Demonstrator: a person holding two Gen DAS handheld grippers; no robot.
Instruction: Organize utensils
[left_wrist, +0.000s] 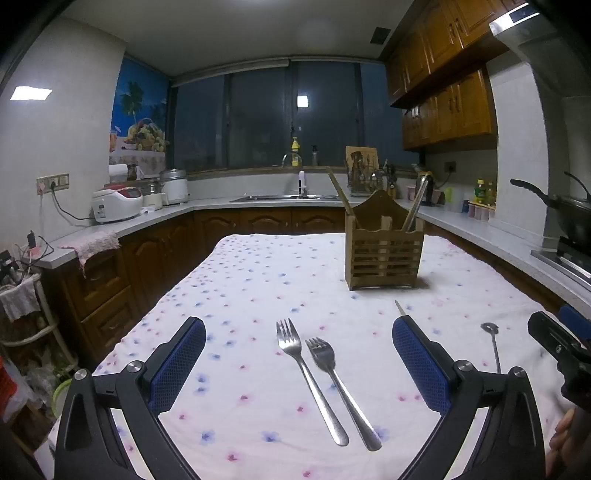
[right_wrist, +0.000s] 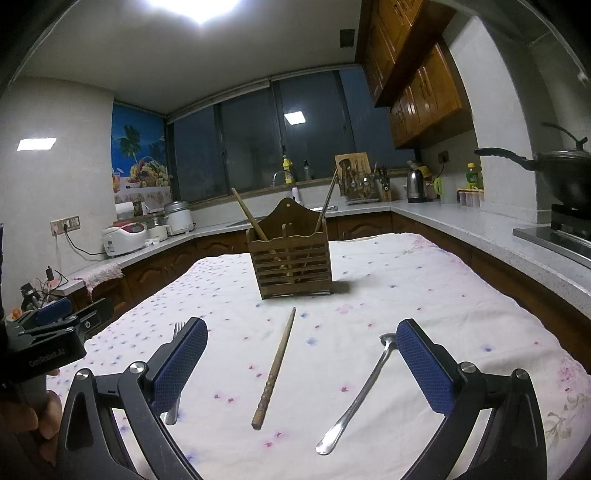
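A wooden utensil holder (left_wrist: 384, 249) stands on the floral tablecloth (left_wrist: 258, 280), with a wooden chopstick (left_wrist: 341, 199) and a metal utensil handle (left_wrist: 415, 205) leaning in it. Two metal forks (left_wrist: 312, 380) lie side by side between the fingers of my open, empty left gripper (left_wrist: 299, 334). In the right wrist view the holder (right_wrist: 293, 254) is ahead. A wooden chopstick (right_wrist: 275, 367) and a metal spoon (right_wrist: 360, 393) lie between the fingers of my open, empty right gripper (right_wrist: 301, 336). A fork (right_wrist: 176, 363) shows partly behind its left finger.
Counters run around the table: a rice cooker (left_wrist: 116, 203) at left, a sink (left_wrist: 284, 197) at the back, a wok (right_wrist: 557, 175) on the stove at right. The spoon (left_wrist: 493, 343) and the right gripper's body (left_wrist: 557, 347) show at right in the left wrist view.
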